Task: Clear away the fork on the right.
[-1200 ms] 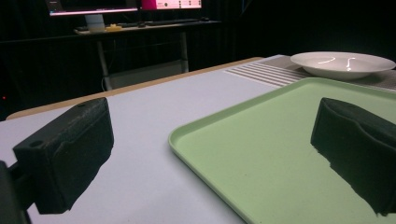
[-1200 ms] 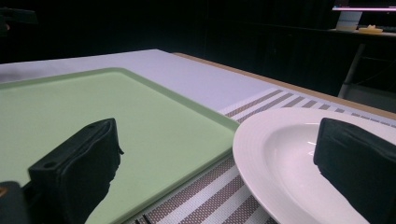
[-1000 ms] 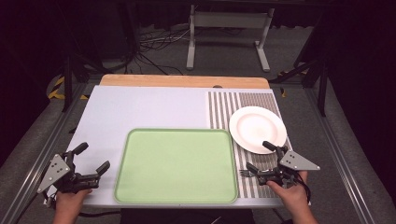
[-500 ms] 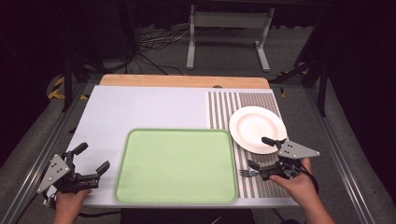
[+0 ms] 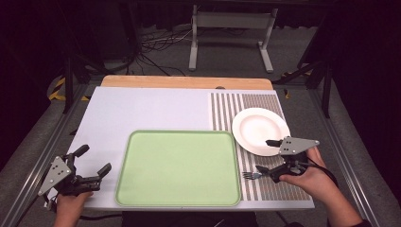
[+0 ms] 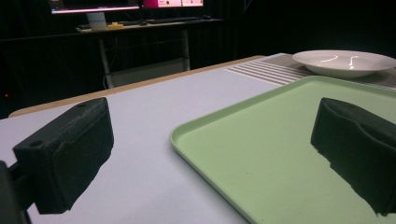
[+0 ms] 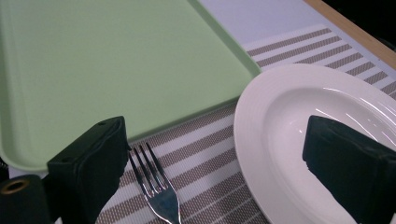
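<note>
A green tray (image 5: 142,189) lies at the front middle of the white table. To its right, a white plate (image 5: 260,126) rests on a striped placemat (image 5: 246,104), and a metal fork (image 5: 250,175) lies on the mat in front of the plate. My right gripper (image 5: 266,156) is open, with one jaw over the plate's near rim and the other beside the fork. In the right gripper view the fork (image 7: 156,193) lies close to the left jaw, the plate (image 7: 280,116) sits to the right and the tray (image 7: 116,60) to the left. My left gripper (image 5: 93,160) is open and holds nothing, left of the tray (image 6: 261,140).
A wooden strip (image 5: 187,82) runs along the table's far edge. Beyond it, a metal stand (image 5: 229,33) and cables lie on the dark floor. Metal rails border the table on both sides. The plate (image 6: 345,63) lies beyond the tray in the left gripper view.
My right gripper has crept forward, away from the person, so its far jaw now reaches the plate's near rim. The left gripper and the fork have stayed still.
</note>
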`<action>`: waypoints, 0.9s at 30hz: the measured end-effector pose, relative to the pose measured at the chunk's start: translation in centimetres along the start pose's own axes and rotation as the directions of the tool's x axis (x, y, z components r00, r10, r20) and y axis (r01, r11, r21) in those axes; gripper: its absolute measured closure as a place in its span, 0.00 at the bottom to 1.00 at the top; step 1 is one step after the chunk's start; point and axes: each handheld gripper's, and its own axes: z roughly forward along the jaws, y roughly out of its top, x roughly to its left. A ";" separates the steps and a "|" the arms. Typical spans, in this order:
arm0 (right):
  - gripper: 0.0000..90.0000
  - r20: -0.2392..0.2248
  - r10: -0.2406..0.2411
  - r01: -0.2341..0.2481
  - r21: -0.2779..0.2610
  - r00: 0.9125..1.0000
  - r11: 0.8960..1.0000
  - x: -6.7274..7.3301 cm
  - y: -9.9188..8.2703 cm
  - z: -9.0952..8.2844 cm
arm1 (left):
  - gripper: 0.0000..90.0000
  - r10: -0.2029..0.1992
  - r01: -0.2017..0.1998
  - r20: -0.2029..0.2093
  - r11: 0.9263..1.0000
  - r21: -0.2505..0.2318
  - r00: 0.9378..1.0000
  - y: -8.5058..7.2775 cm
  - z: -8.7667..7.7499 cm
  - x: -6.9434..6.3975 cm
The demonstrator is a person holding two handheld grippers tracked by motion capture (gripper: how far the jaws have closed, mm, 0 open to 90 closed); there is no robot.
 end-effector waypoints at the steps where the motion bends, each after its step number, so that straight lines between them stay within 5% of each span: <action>1: 0.09 0.001 -0.009 0.009 0.012 1.000 1.000 -0.1 0.1 0.0 | 0.00 0.000 0.000 0.000 1.000 0.000 1.000 0.0 0.0 0.0; 5: 0.10 -0.007 -0.070 0.071 0.085 0.997 0.994 -0.4 0.5 -0.2 | 0.00 -0.001 0.001 -0.001 1.000 0.000 1.000 0.0 0.0 0.0; 12: 0.14 -0.089 -0.143 0.159 0.207 0.986 0.965 -0.8 1.0 0.1 | 0.00 0.001 -0.001 0.000 1.000 -0.001 1.000 0.0 0.0 0.0; 27: 0.18 -0.180 -0.174 0.228 0.348 0.968 0.909 -1.0 1.2 0.8 | 0.00 0.004 -0.004 0.000 1.000 -0.002 1.000 0.0 0.0 0.0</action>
